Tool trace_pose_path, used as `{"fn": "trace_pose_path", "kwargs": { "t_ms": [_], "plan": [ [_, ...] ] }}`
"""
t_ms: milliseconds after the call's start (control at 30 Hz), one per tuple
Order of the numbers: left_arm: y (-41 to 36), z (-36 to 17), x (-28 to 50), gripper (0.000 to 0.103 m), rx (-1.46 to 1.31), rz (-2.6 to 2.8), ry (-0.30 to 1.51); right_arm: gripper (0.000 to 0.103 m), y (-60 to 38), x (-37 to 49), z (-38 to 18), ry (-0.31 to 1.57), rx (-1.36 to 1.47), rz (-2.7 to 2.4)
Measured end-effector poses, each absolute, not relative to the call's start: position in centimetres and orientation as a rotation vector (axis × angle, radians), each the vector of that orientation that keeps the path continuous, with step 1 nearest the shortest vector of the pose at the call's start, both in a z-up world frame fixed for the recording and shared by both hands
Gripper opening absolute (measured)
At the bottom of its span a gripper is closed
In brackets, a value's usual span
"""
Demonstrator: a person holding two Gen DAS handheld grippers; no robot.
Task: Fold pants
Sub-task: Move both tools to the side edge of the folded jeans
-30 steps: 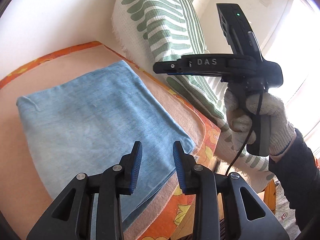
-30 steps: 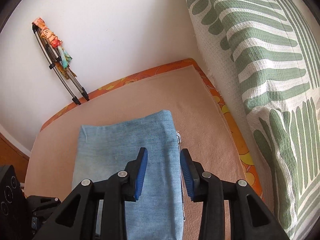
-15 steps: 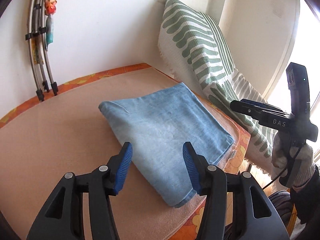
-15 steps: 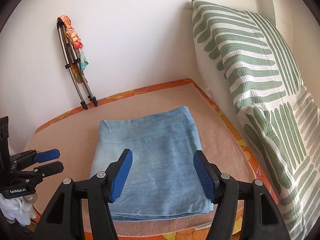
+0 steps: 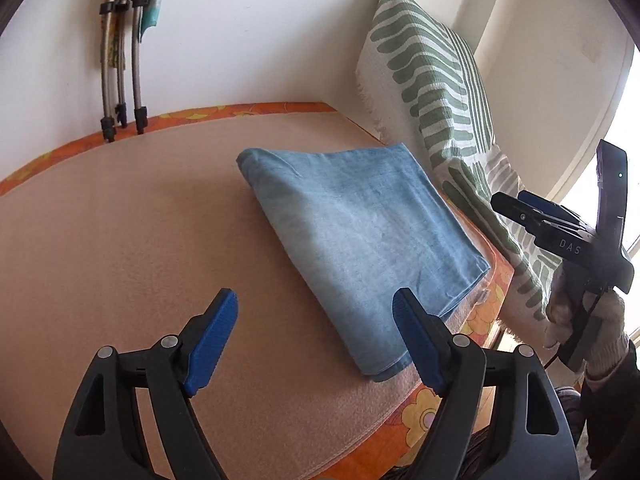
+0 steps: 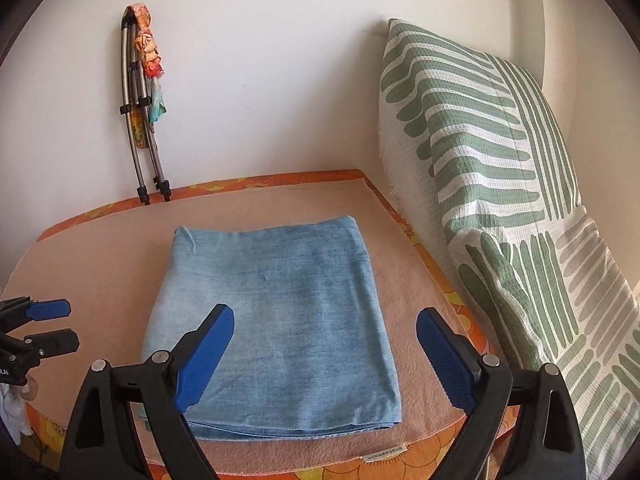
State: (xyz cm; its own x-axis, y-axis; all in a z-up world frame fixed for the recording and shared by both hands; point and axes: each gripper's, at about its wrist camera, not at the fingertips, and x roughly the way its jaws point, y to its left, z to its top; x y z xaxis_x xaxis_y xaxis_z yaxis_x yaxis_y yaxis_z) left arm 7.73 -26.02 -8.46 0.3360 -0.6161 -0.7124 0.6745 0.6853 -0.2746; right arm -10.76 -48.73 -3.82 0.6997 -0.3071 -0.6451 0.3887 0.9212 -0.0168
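Observation:
The light blue denim pants (image 5: 360, 236) lie folded into a flat rectangle on the peach-covered table (image 5: 120, 240), toward its right side; they also show in the right wrist view (image 6: 276, 312). My left gripper (image 5: 316, 340) is open and empty, held above the table near its front edge, left of the pants. My right gripper (image 6: 324, 356) is open and empty, held above the near edge of the pants (image 6: 280, 428). The right gripper also shows in the left wrist view (image 5: 560, 232), off the table's right side.
A green and white patterned pillow (image 6: 500, 184) leans against the wall to the right of the table. Folded metal legs with a colourful cloth (image 6: 144, 120) lean on the white wall at the back. The table has an orange flowered border (image 5: 460, 400).
Both grippers have opened wide and pulled back and up from the folded pants. The right gripper has moved off to the right of the table.

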Motion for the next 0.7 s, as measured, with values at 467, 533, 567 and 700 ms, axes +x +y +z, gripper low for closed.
{"fn": "trace_pose_path", "kwargs": {
  "t_ms": [467,533,567,700],
  "plan": [
    [-30.0,-14.0,14.7,0.08,-0.115,-0.772,1.071,0.097,-58.7,-3.7,-11.7,0.911,0.269,-0.268],
    [-30.6,-14.6,15.5,0.08,-0.134,-0.768,1.098,0.097,-59.8,-3.0,-12.3,0.919,0.307,-0.238],
    [-30.8,-14.8,15.9,0.08,-0.143,-0.765,1.108,0.097,-60.4,-2.6,-12.6,0.921,0.329,-0.226],
    [-31.5,-15.5,17.0,0.08,-0.175,-0.775,1.13,0.097,-62.2,-1.2,-14.1,0.939,0.411,-0.149]
  ]
}}
